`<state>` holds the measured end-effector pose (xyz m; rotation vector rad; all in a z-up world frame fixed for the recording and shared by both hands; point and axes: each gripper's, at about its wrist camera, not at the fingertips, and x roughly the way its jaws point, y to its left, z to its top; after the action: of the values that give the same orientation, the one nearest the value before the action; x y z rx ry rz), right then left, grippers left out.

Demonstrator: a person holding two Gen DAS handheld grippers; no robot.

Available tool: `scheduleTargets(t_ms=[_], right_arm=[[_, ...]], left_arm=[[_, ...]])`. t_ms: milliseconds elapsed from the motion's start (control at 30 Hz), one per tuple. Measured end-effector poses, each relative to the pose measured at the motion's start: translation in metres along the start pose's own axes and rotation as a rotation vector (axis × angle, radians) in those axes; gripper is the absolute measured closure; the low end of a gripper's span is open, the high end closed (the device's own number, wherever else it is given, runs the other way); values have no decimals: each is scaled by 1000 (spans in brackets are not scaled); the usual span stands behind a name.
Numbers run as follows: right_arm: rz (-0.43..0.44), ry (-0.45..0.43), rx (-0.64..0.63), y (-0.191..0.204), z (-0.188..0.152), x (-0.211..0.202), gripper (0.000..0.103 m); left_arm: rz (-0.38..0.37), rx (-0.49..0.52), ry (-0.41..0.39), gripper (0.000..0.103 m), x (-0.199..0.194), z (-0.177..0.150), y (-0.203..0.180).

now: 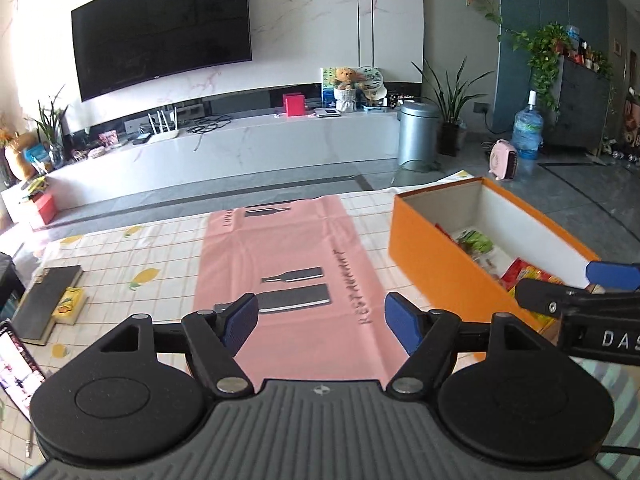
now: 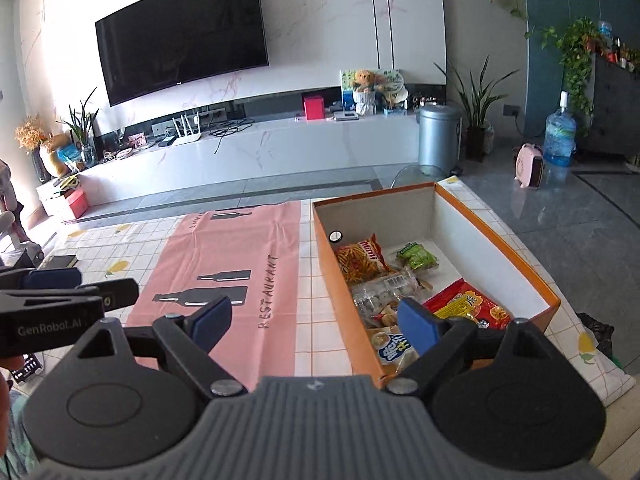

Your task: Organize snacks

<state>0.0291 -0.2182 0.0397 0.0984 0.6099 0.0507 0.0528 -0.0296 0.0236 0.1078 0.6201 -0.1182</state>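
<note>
On the table, beside one pink mat, we count five snack packets inside one orange box, with our left gripper and right gripper both empty, jaws apart.

pink mat on checked tablecloth | TV on wall | metal bin on floor

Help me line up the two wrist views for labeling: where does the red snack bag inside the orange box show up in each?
Left wrist: red bag at right, mid-height, inside the orange box, partly hidden by the right gripper.
Right wrist: red bag right of center, in the box's near end, beside the right gripper's finger.
Shared landmark: pink mat left of the box.
</note>
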Motion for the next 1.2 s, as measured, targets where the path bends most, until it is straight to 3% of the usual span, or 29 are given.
scheduleTargets(t_ms=[200, 400, 1200], right_arm=[[-9, -15, 14, 13, -16, -1, 15], [-45, -13, -7, 19, -22, -2, 13], [-71, -8, -3, 16, -26, -5, 12]], left_arm=[[6, -1, -13, 18, -4, -19, 7], [0, -30, 29, 18, 2, -30, 14], [26, 3, 46, 17, -4, -31, 9]])
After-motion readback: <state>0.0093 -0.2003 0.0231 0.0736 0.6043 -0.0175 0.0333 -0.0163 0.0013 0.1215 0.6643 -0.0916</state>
